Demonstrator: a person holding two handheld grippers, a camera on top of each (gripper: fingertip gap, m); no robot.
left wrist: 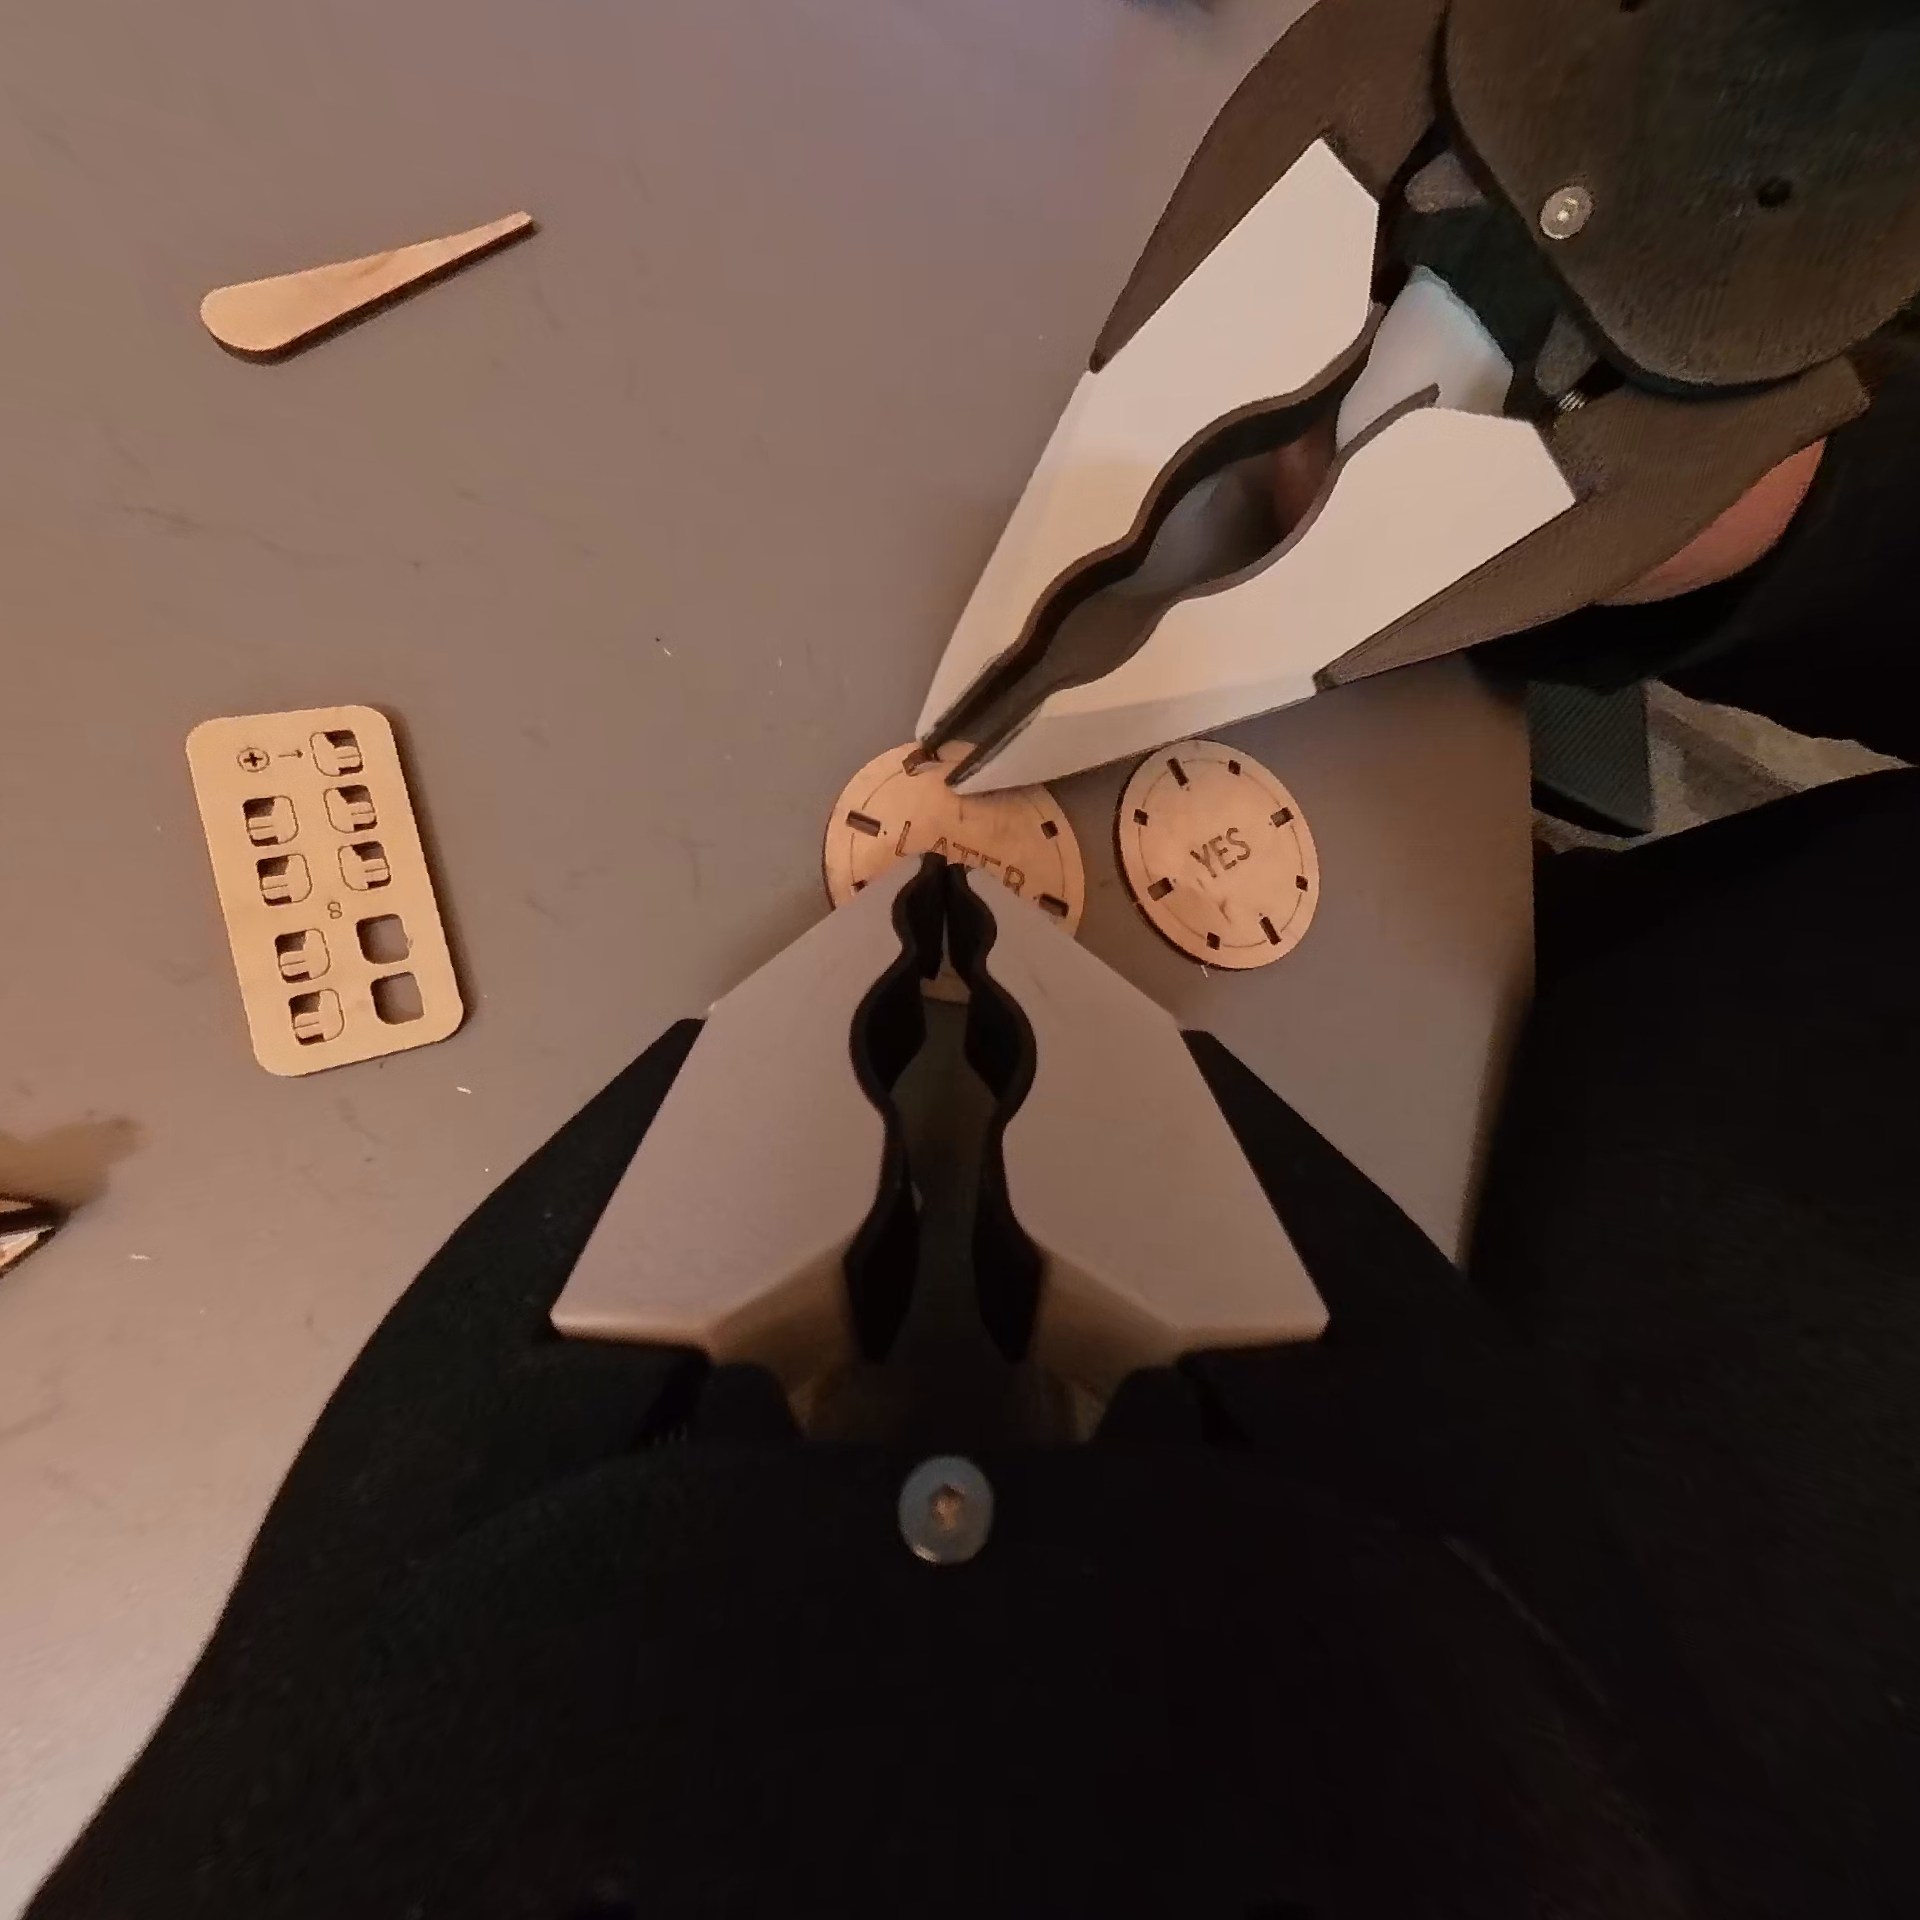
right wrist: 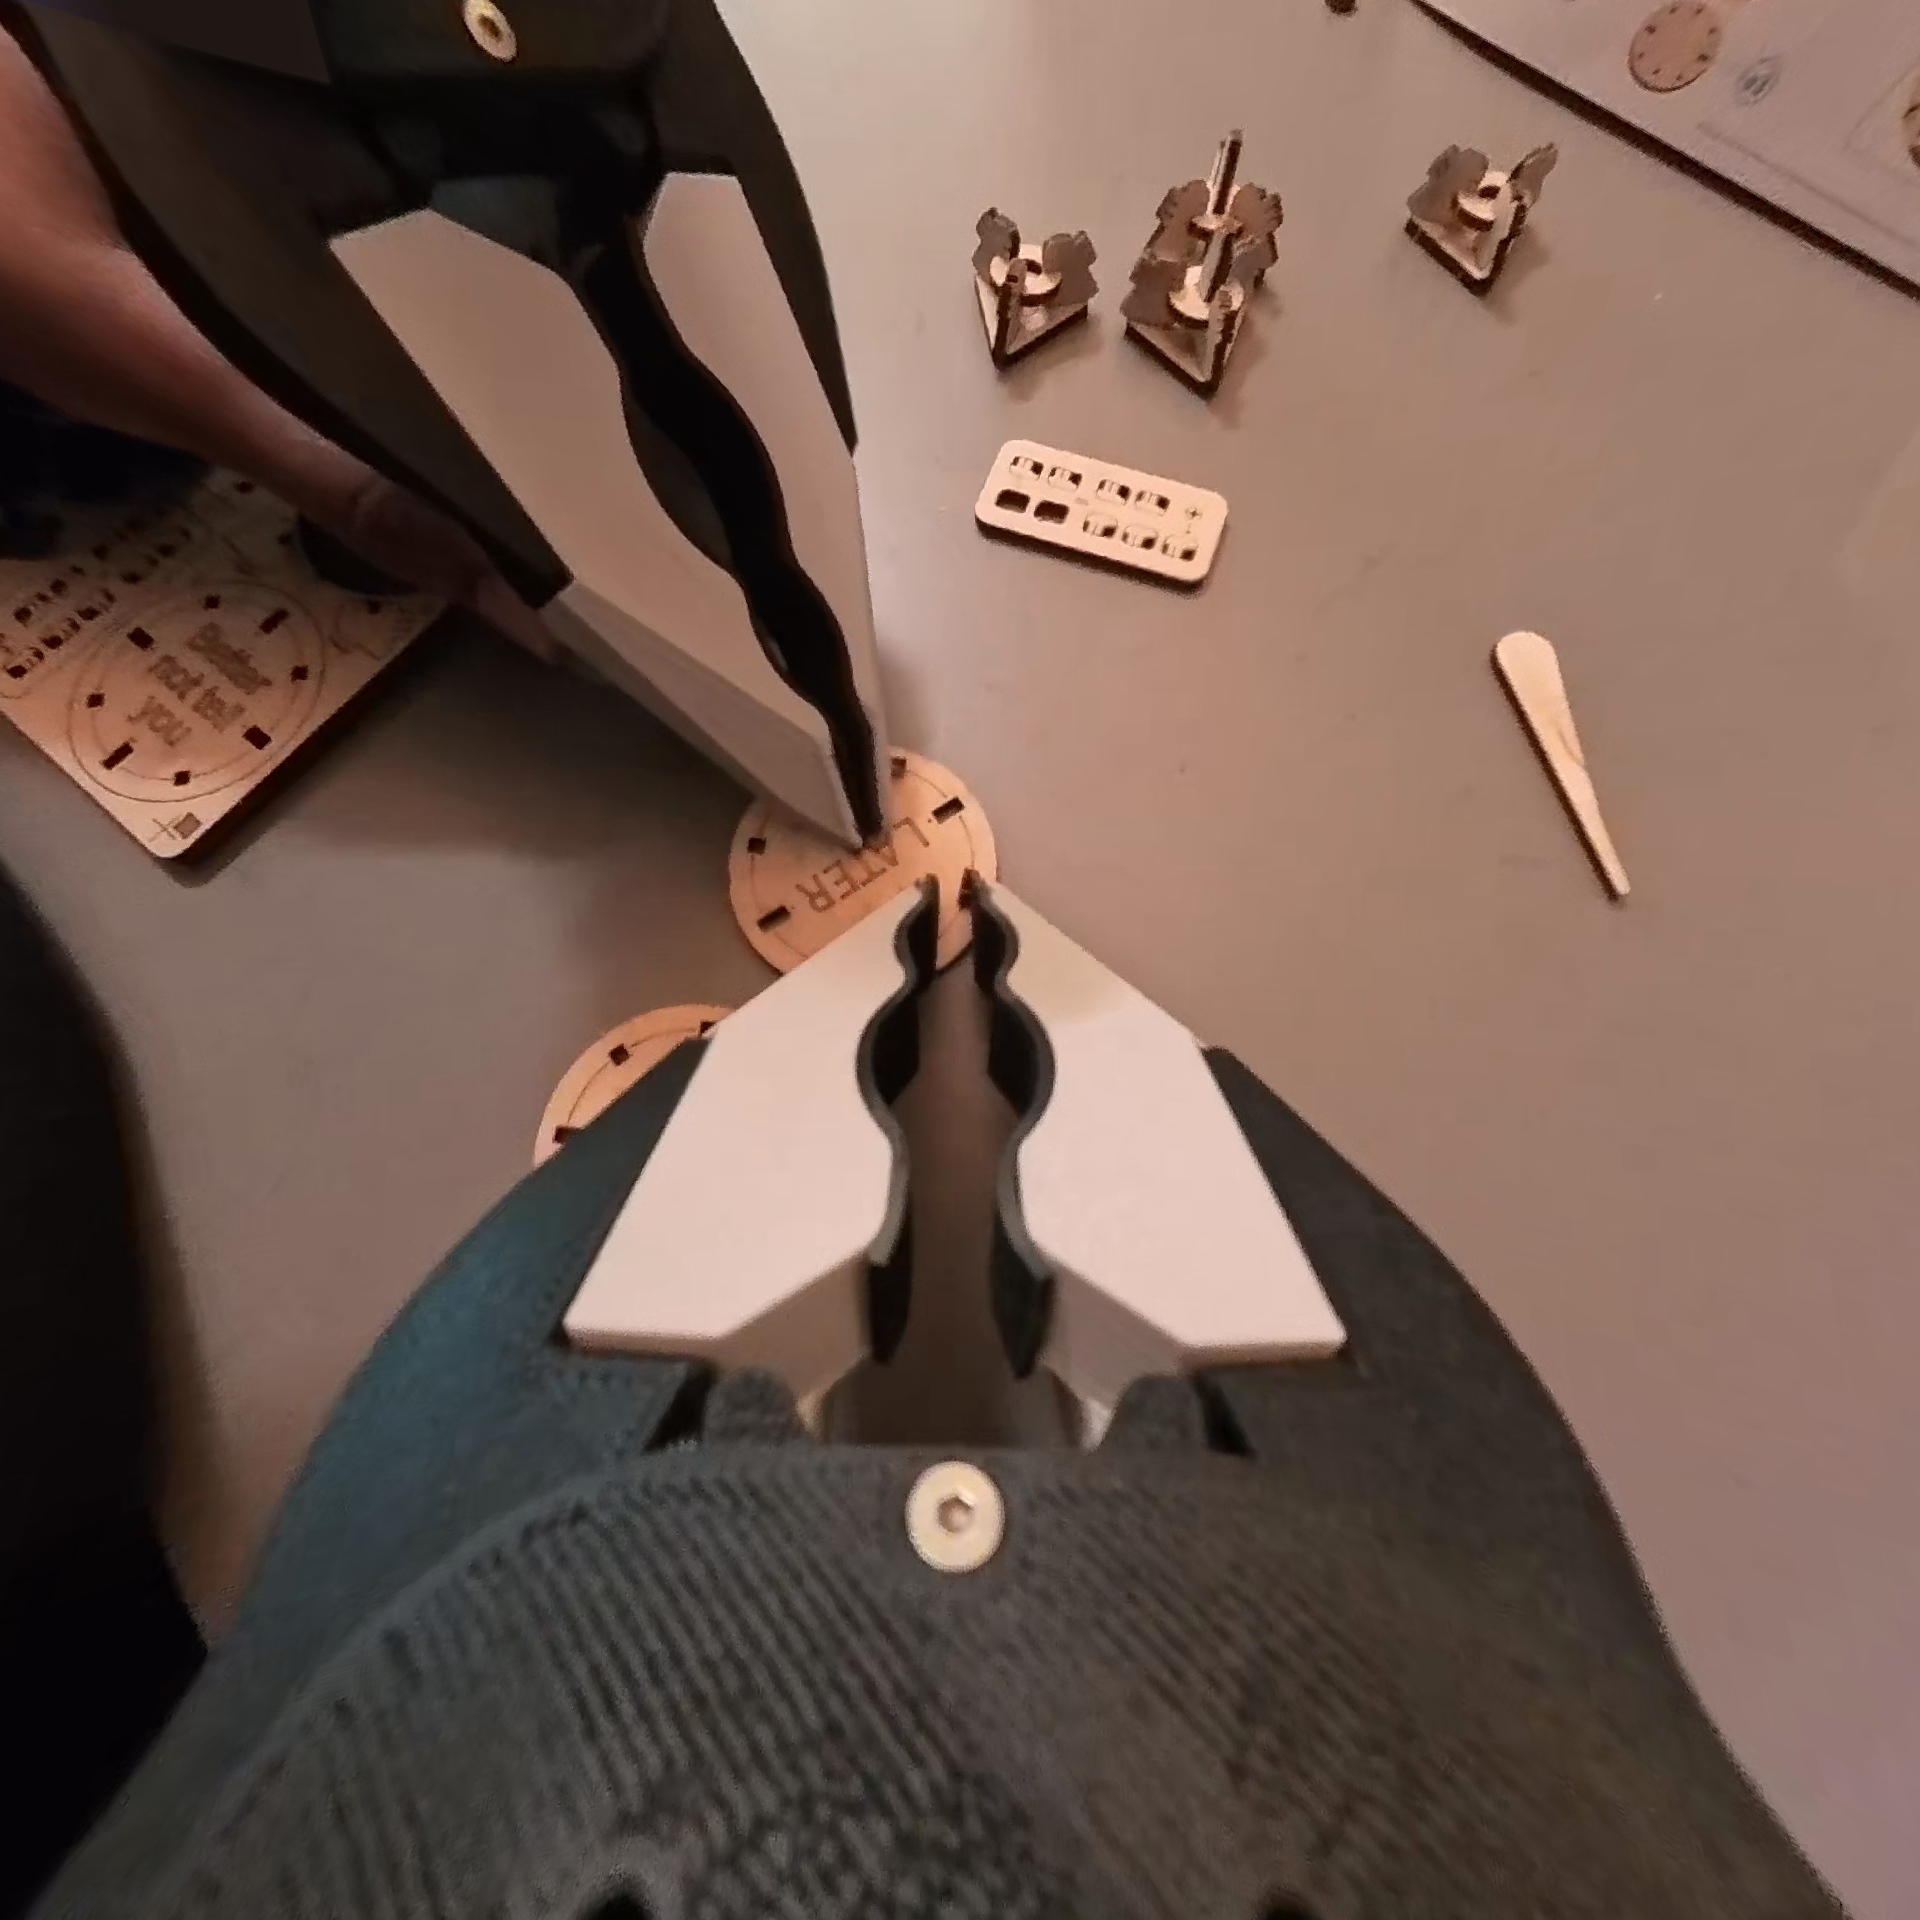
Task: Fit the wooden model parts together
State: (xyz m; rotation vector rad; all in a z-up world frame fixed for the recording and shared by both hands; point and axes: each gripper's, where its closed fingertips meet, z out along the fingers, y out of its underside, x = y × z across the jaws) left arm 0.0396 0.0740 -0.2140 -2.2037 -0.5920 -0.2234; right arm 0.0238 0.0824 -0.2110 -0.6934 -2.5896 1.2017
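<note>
While the left tool (left wrist: 940, 883) presses its closed tips on the disc (left wrist: 883, 831) lying flat on the tabletop (left wrist: 623, 468), the disc could skid toward its neighbour (left wrist: 1218, 854). From the right, the right tool (right wrist: 951, 891), slightly parted and holding nothing, could chip the disc's rim.

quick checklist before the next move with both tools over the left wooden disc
1. Left tool tips together, on the engraved disc: ok, shut, nothing held.
2. Right tool has a slit between its tips, over the same disc's edge: ok, open, nothing gripped.
3. Disc flat on the grey table: ok.
4. Second disc apart from the first: ok, a gap shows.
5. Whether the tips press on the disc or just hover: cannot tell.
6. Slotted card and teardrop stick away from both tools: ok.
</note>
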